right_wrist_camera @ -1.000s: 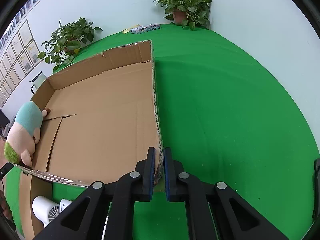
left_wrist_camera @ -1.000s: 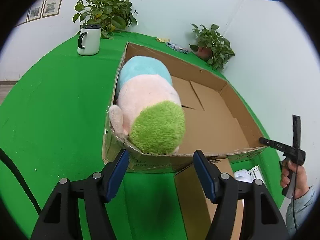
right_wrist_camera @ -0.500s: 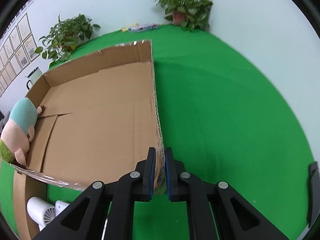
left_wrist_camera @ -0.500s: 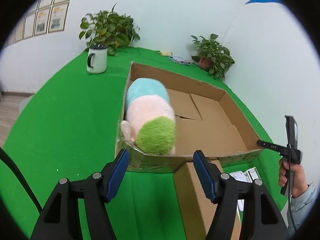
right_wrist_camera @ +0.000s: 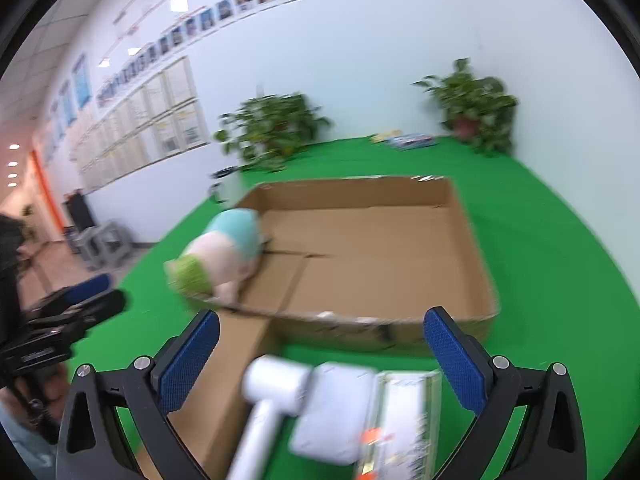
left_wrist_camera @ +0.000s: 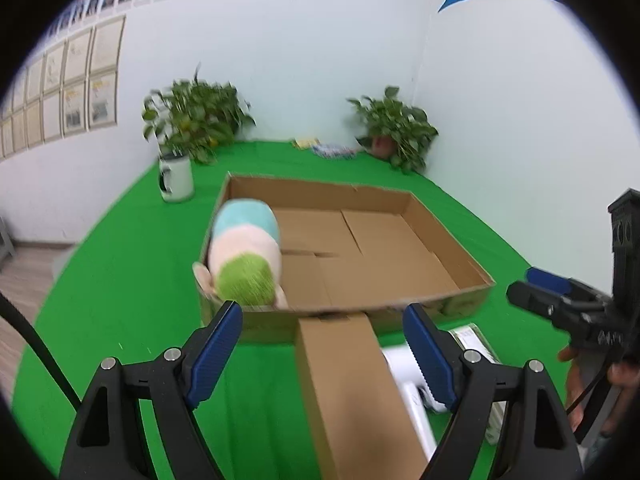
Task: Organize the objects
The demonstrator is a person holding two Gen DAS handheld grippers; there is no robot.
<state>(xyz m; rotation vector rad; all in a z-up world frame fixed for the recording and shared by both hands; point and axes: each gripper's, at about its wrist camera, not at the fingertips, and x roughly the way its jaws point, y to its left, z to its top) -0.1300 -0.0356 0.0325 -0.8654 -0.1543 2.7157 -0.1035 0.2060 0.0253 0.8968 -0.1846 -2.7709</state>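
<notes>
A shallow cardboard box [left_wrist_camera: 320, 190] lies on the green cloth, with a plush toy [left_wrist_camera: 244, 256] in pink, blue and green in its near left corner. My left gripper [left_wrist_camera: 322, 312] hovers in front of the box's near wall, above the folded-down flap [left_wrist_camera: 344, 384]. Its jaws are opening with nothing between them. My right gripper [right_wrist_camera: 322, 316] is back from the box [right_wrist_camera: 476, 264], jaws opening wide and empty. Below it lie a white hair dryer [right_wrist_camera: 272, 388], a white pouch [right_wrist_camera: 332, 412] and a packaged box [right_wrist_camera: 404, 420]. The plush toy [right_wrist_camera: 220, 252] shows blurred.
A white mug [left_wrist_camera: 176, 178] and a potted plant [left_wrist_camera: 196, 120] stand at the back left, another plant [left_wrist_camera: 396, 132] in the back right corner. Small packets [left_wrist_camera: 328, 148] lie by the far wall. A person's hand [left_wrist_camera: 580, 380] holds the right gripper [left_wrist_camera: 528, 286].
My right gripper let go of the box's side wall, opened wide and drew back and up. My left gripper also pulled back and up, its jaws spreading wider.
</notes>
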